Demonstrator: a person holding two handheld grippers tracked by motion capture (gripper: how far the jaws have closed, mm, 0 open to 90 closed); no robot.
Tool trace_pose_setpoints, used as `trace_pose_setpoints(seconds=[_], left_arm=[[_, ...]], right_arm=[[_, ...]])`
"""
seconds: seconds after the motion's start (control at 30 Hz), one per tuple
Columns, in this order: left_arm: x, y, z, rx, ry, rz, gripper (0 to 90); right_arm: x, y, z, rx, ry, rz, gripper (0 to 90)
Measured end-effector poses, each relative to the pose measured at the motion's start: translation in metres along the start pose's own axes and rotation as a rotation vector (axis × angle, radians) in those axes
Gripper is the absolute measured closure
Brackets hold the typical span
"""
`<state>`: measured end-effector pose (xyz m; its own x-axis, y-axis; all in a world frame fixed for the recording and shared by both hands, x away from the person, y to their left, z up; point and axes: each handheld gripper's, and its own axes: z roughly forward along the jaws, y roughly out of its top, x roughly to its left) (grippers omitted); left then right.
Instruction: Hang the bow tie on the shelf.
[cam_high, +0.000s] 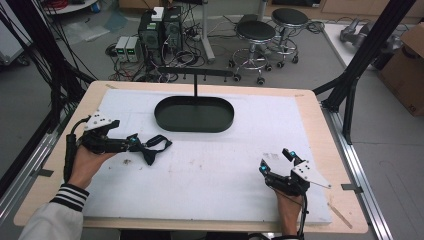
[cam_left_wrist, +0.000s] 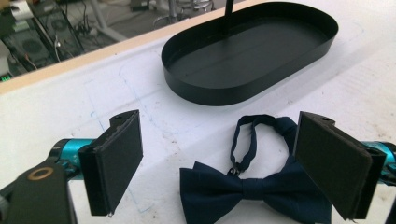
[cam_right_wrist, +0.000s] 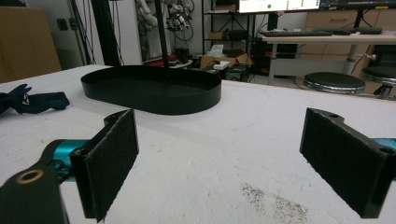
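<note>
Dark navy bow tie flat on the white mat near the desk's left edge, about midway between front and back edges, strap looped out toward the black oval tray. Left gripper just at the bow tie from the left-edge side, jaws spread wide and clamped on nothing; in the left gripper view, bow tie low on the mat between the two black pads, knot roughly centred, right wing tucked behind the right pad, no pad seen pressing the cloth. Tray beyond it, standing toward the desk's back edge at the middle, thin black post rising from its far rim. Right gripper near the desk's front right corner, well apart from the bow tie, jaws likewise wide apart over bare mat with a faint grey smudge between them. From the right gripper view, tray ahead and bow tie far off at the left.
</note>
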<state>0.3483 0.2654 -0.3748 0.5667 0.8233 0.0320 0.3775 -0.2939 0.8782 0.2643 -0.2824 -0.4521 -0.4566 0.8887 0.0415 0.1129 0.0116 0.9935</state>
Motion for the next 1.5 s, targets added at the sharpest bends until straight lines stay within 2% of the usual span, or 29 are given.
trace_pose_setpoints(seconds=[0.17,0.3,0.4,0.43,0.5,0.57,0.67,0.77,0.83,1.03,1.13,1.17,1.23,1.4,1.5], left_arm=[[-0.002,0.013,0.01,0.041,-0.021,0.002,17.4],[-0.003,0.023,0.02,0.108,-0.068,0.006,19.5],[-0.005,0.026,0.027,0.13,-0.09,0.006,21.6],[-0.007,0.025,0.034,0.166,-0.093,0.02,21.7],[-0.007,0.024,0.037,0.179,-0.093,0.025,24.0],[-0.008,0.023,0.042,0.219,-0.103,0.02,27.1],[-0.01,0.022,0.048,0.28,-0.103,0.055,28.4],[-0.01,0.022,0.054,0.305,-0.103,0.045,28.3],[-0.011,0.022,0.061,0.349,-0.095,0.053,28.8],[-0.016,0.022,0.067,0.375,-0.087,0.089,33.9],[-0.018,0.02,0.07,0.4,-0.062,0.113,36.0],[-0.018,0.02,0.071,0.406,-0.058,0.118,41.4],[-0.017,0.019,0.072,0.409,-0.066,0.123,45.9],[-0.018,0.015,0.076,0.433,-0.084,0.133,47.9],[-0.018,0.013,0.081,0.454,-0.091,0.135,45.0]], right_arm=[[0.0,0.0,0.0,-0.004,-0.006,0.009,10.6],[-0.001,0.0,0.0,-0.009,-0.011,0.002,10.6],[-0.001,0.0,-0.001,-0.011,-0.008,0.005,10.6],[-0.001,0.0,-0.001,-0.011,-0.008,0.004,10.6],[-0.001,0.0,-0.001,-0.011,-0.008,0.006,10.6],[-0.001,0.0,-0.001,-0.011,-0.007,0.007,10.6],[-0.001,0.0,-0.001,-0.01,-0.007,0.013,10.6],[-0.001,0.0,-0.001,-0.01,-0.008,0.015,10.6],[0.0,0.0,-0.001,-0.009,-0.009,0.012,10.6],[-0.001,0.0,-0.001,-0.015,-0.008,0.013,10.6],[-0.001,-0.001,-0.001,-0.015,-0.009,0.013,10.6],[-0.001,-0.001,-0.002,-0.015,-0.009,0.014,10.6],[-0.001,-0.001,-0.002,-0.017,-0.01,0.012,10.6],[-0.001,-0.001,-0.002,-0.02,-0.008,0.02,10.6],[-0.001,-0.001,-0.002,-0.021,-0.008,0.018,10.6]])
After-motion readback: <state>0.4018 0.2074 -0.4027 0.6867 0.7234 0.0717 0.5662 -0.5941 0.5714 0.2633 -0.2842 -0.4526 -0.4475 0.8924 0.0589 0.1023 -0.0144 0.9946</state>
